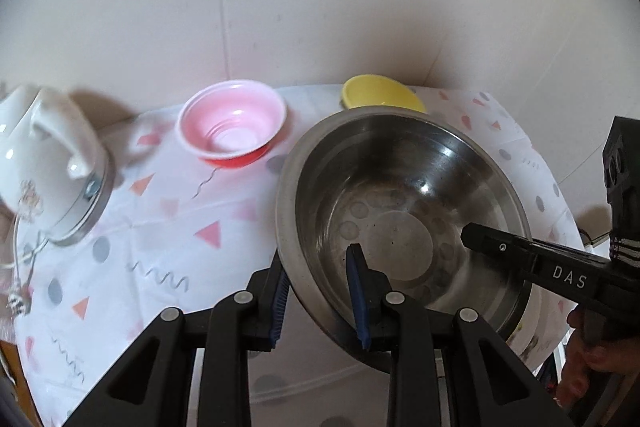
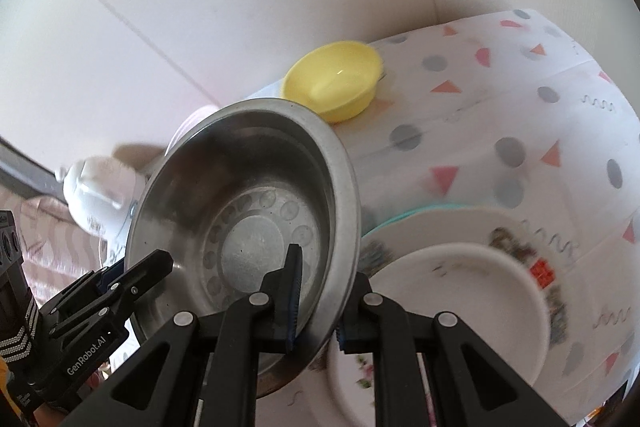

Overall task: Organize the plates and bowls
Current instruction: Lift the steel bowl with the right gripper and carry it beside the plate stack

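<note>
Both grippers clamp the steel bowl's (image 1: pixel 404 211) rim: left gripper (image 1: pixel 320 291) lower centre, right gripper (image 2: pixel 316 299) likewise. Only the left view shows the pink bowl (image 1: pixel 232 127); only the right shows 2 stacked white plates (image 2: pixel 460 291), lower right.

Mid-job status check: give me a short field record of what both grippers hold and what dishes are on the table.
held item: steel bowl, tilted, lifted off the table
left gripper: jaws clamped on the bowl's near-left rim
right gripper: jaws clamped on the opposite rim
pink bowl: upright on the patterned tablecloth, near the wall
yellow bowl: upright, behind the steel bowl
white plates: stacked beside the steel bowl, a teal rim showing beneath
white kettle: far left
</note>
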A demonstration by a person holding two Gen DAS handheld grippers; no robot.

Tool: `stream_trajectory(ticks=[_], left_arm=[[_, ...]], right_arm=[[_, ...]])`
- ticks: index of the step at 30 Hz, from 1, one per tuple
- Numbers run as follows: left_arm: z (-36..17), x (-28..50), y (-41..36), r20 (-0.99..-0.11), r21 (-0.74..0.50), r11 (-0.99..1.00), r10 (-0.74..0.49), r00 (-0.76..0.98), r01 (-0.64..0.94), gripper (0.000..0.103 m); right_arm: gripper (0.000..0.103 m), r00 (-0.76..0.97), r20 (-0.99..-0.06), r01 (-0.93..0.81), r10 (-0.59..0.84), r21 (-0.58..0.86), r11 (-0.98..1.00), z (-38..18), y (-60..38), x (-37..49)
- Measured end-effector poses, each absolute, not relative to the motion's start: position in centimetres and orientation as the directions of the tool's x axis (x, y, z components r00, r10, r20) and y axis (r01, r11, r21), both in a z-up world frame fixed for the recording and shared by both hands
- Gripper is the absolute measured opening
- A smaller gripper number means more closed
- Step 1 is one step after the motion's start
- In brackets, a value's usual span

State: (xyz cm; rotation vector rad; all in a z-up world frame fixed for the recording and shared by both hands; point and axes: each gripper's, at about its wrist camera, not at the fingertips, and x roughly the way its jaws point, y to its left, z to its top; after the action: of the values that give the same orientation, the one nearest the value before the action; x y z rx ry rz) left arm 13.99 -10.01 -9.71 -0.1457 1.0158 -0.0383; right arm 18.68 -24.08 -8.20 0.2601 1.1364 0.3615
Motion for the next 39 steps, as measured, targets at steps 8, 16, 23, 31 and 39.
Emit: stream_trajectory(ticks=[8,16,23,31,39], left_arm=[[-10.9,11.2,-7.2,-0.857,-0.126,0.989,-0.067,0.512,-0.08,0.028],[-13.0,9.4,-5.1,-0.885,-0.117,0.986,-0.049,0.462,-0.118,0.028],[-14.8,8.7,-4.2,-0.91,-0.115,0.982,-0.044,0.413,-0.148,0.028],[-15.8,8.4,-4.0,-0.918,-0.111,0.981,-0.041,0.394,-0.158,0.028],[-16.7,8.3,-3.9,-0.928,-0.126,0.979,-0.059,0.368,-0.16,0.028]], right_arm=[[0.014,0.33,-0.848,-0.192,0.415,0.371,0.909,-9.6,-20.7,17.5],[0.014,0.273,-0.872,-0.229,0.405,0.35,0.908,-11.8,-17.7,17.4],[0.014,0.23,-0.895,-0.253,0.382,0.324,0.912,-13.2,-15.7,17.2],[0.015,0.222,-0.907,-0.286,0.357,0.29,0.913,-14.1,-14.0,18.0],[0.017,0.185,-0.914,-0.294,0.36,0.298,0.908,-13.6,-14.5,17.8]])
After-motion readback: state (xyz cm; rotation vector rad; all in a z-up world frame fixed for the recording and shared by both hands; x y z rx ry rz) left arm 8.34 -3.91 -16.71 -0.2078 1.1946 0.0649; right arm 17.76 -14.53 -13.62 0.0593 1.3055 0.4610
